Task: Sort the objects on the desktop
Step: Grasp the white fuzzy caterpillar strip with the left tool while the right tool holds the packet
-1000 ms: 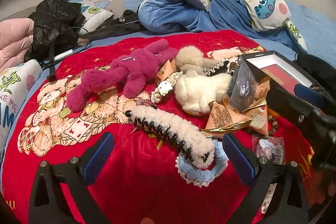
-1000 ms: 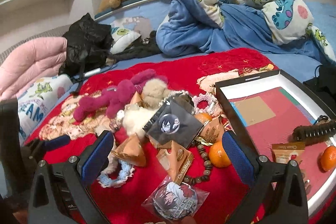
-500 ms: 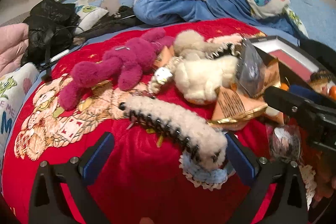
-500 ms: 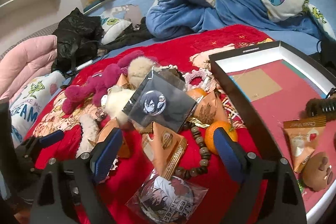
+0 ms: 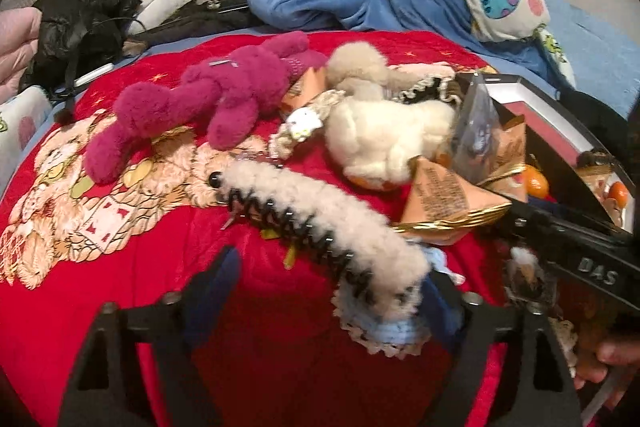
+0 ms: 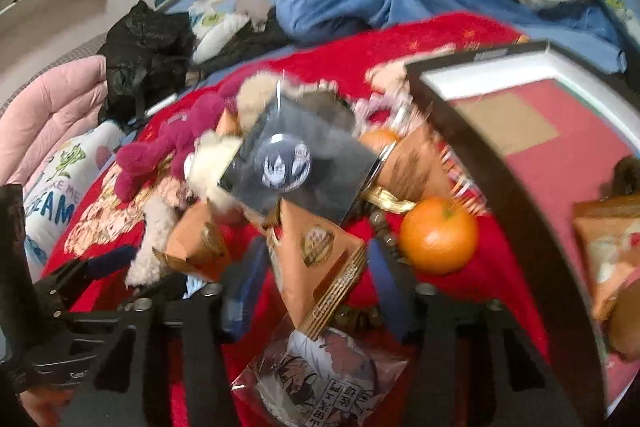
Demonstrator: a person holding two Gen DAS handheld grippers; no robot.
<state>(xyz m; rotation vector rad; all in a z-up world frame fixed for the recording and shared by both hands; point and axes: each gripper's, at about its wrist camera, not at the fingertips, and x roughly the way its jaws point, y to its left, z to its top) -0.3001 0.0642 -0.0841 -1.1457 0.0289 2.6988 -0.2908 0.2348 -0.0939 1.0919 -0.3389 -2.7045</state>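
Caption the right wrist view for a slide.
Right gripper closing around an orange snack packet beside a tangerine.

I count three plush toys in my left view: one magenta plush (image 5: 212, 103), one tan plush (image 5: 360, 65) and one cream plush (image 5: 384, 143) at centre, plus one fuzzy hair claw (image 5: 320, 223) lower centre. My right view gives me two whole oranges on the red blanket (image 6: 440, 35), one orange (image 6: 438, 235) at centre right and a second orange (image 6: 378, 139) above it. There I also count three orange snack packets (image 6: 316, 259), two bagged badges (image 6: 284, 167) and one black-rimmed box (image 6: 480, 131) at right.
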